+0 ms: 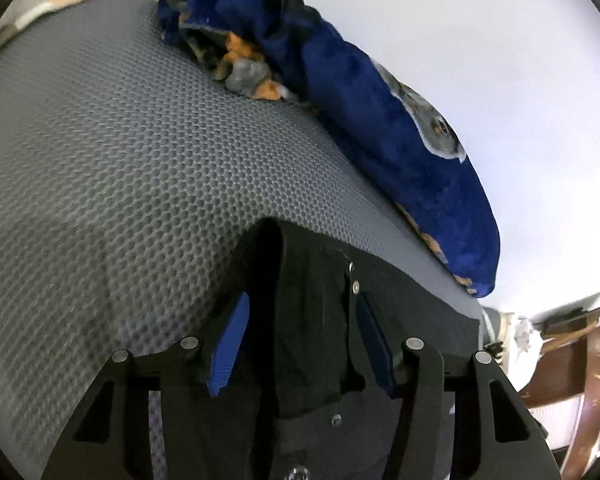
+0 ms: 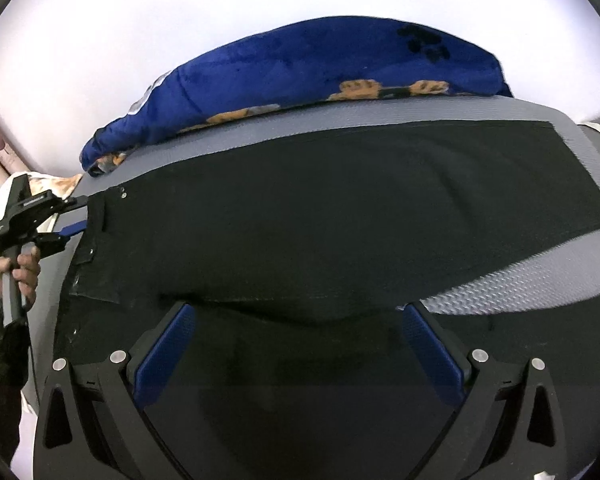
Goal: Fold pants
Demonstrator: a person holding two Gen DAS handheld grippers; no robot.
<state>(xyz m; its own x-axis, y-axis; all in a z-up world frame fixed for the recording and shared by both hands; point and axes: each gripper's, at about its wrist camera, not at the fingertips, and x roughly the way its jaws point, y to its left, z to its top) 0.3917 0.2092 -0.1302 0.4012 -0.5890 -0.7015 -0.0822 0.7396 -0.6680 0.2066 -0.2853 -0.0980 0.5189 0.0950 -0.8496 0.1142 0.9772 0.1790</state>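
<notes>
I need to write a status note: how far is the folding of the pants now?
Done: the black pants lie flat on the grey mat, seemingly folded lengthwise. In hand: the left gripper straddles the waistband, pads not clearly pressing; the right gripper stands open over the near edge. Left: grasping and folding across.

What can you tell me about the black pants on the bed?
The black pants lie spread nearly flat on the grey honeycomb-textured mattress, one leg reaching toward the far right, with soft wrinkles. They look like sturdy woven cloth, with small silver rivets and a pocket near the waistband. The left tongs straddle the waistband edge; the right tongs stand wide over a raised fold at the near edge. A blue blanket lies behind.
</notes>
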